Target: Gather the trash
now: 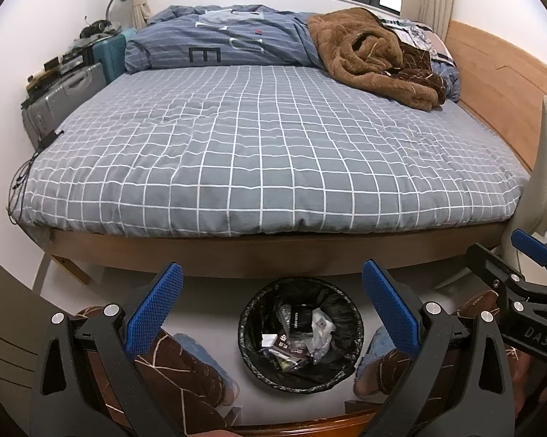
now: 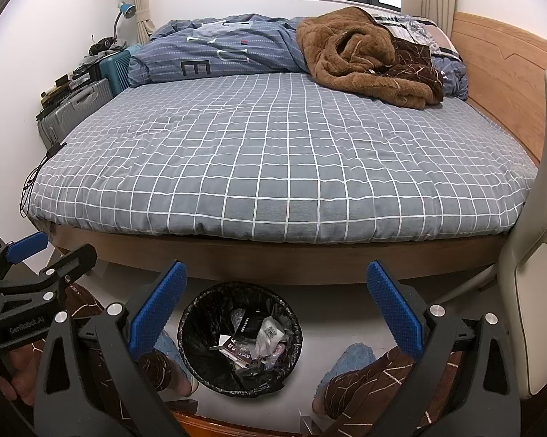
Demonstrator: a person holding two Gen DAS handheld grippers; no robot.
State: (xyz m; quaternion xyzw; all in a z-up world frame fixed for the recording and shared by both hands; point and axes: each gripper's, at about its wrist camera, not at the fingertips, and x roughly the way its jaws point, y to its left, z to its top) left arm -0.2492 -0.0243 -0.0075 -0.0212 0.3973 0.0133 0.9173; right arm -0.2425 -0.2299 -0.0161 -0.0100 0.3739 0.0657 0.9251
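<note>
A round black bin (image 1: 249, 355) lined with a black bag stands on the pale floor in front of the bed; it also shows in the right wrist view (image 2: 197, 349). It holds mixed trash (image 1: 298, 338): wrappers, a dark box, crumpled white paper (image 2: 253, 342). My left gripper (image 1: 271, 309) is open and empty, held above the bin. My right gripper (image 2: 277, 307) is open and empty, just right of the bin. Each gripper shows at the edge of the other's view, the right gripper (image 1: 528, 273) and the left gripper (image 2: 26, 258).
A bed with a grey checked cover (image 1: 258, 145) fills the room ahead, with a folded blue duvet (image 1: 218, 40) and a brown fleece blanket (image 1: 375, 54) at its far end. Suitcases (image 1: 69, 91) stand left of the bed. A beige chair (image 2: 542, 255) is at right. The person's legs and slippers flank the bin.
</note>
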